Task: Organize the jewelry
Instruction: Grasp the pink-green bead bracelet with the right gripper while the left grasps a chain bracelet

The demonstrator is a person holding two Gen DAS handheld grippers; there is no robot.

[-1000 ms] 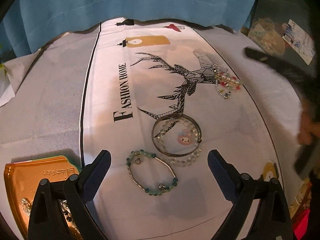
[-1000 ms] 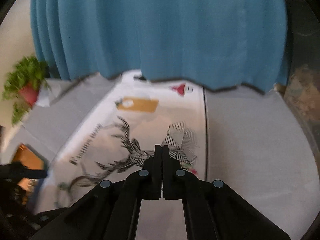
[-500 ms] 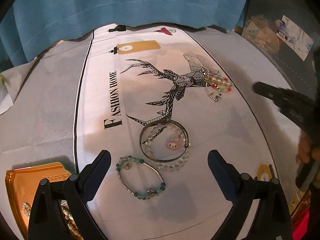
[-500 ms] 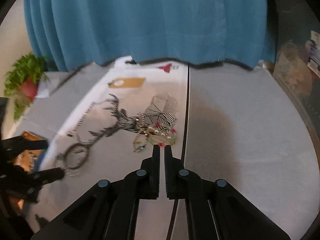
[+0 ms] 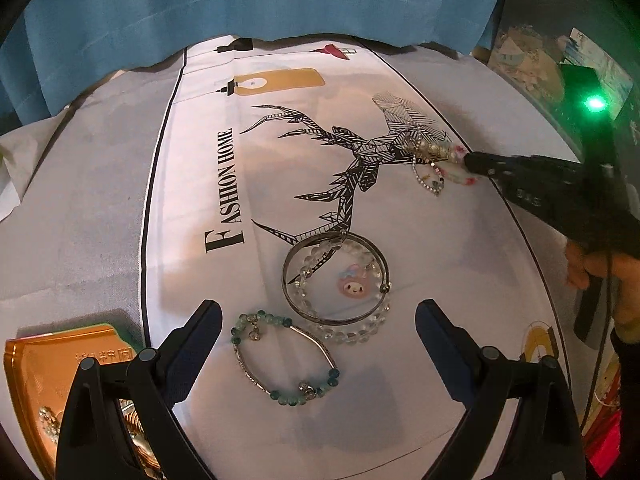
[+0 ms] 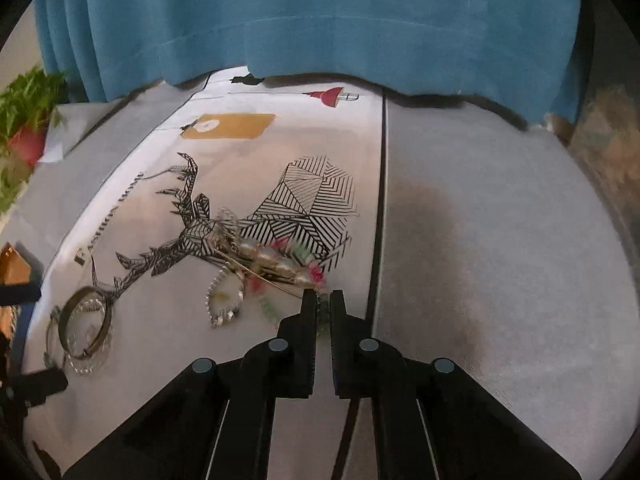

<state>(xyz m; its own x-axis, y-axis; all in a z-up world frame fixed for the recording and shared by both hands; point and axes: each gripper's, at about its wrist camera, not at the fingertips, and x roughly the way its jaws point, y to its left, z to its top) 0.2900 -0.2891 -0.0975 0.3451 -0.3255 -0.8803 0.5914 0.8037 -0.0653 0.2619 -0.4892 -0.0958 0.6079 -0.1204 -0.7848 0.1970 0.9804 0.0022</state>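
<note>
The right tongs point(image 6: 323, 300) are pressed together, their 2 tips down at the near end of a tangled heap of jewelry point(image 6: 260, 268): pearly beads, a rhinestone chain and pink and green beads lying on the deer print of the cloth point(image 6: 160, 184). A few green beads show in the narrow slit between the tips, but whether they are pinched there or just lie behind, I cannot tell. From the left wrist view, the right tongs point(image 5: 469, 162) come in from the right edge, slanting down to the surface, with a hand point(image 5: 600, 276) wrapped around the grip behind them.

The left tongs point(image 5: 318, 322) are spread wide and hold nothing. They hang tilted down over the near part of the cloth, with 2 pieces between their tips: a green beaded bracelet point(image 5: 284, 358) with a silver bar, and just beyond it a metal bangle point(image 5: 335, 278) lying over a clear beaded bracelet point(image 5: 344, 330), with a small pink charm point(image 5: 354, 285) inside the ring. The heap is well apart from these, farther up the cloth. An orange tin point(image 5: 44, 364) with some jewelry in it sits at the lower left, partly behind the left finger.
</note>
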